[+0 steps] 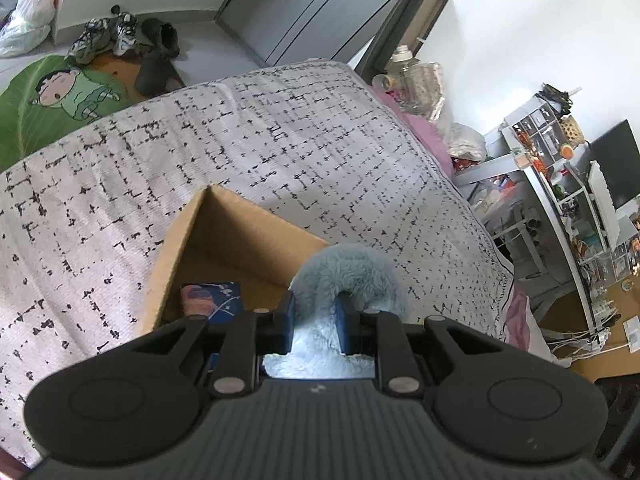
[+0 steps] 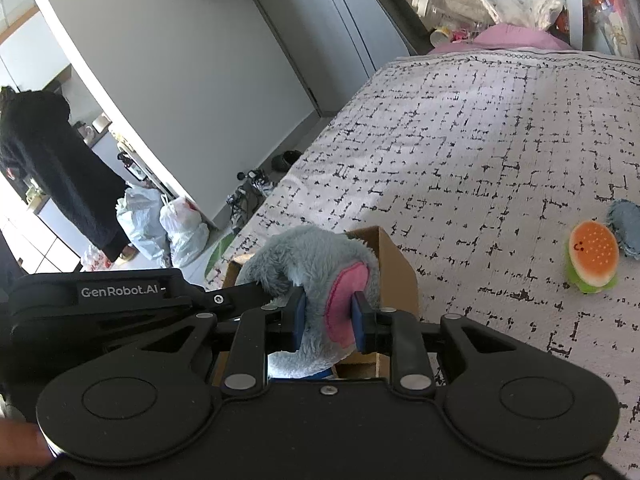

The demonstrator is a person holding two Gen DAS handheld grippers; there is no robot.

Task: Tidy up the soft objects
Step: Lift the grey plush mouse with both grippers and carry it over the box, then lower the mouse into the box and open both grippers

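We have the fluffy grey-blue plush toy pinched between both tools at once. Our left gripper is closed down on a curled, furry limb of it, the blue pads pressed into the pile on either side, and the fur arches up and over just ahead of the fingertips. Our right gripper is likewise clamped narrow on the same toy, biting right at a round pink felt patch that looks like an ear or a paw lining.

The toy hangs directly over the open brown cardboard box, which sits on the bed's white blanket with black dashed grid pattern, near the bed's front edge. Inside the box we catch a small dark blue printed packet against the near wall.

Far off toward the bed's right side lies a plush orange-and-green hamburger toy, with a denim-blue soft piece touching it from behind and cut off by the frame.

The toy's overall shape we can't make out: both gripper bodies cover its lower half, and the box floor beneath is mostly hidden.
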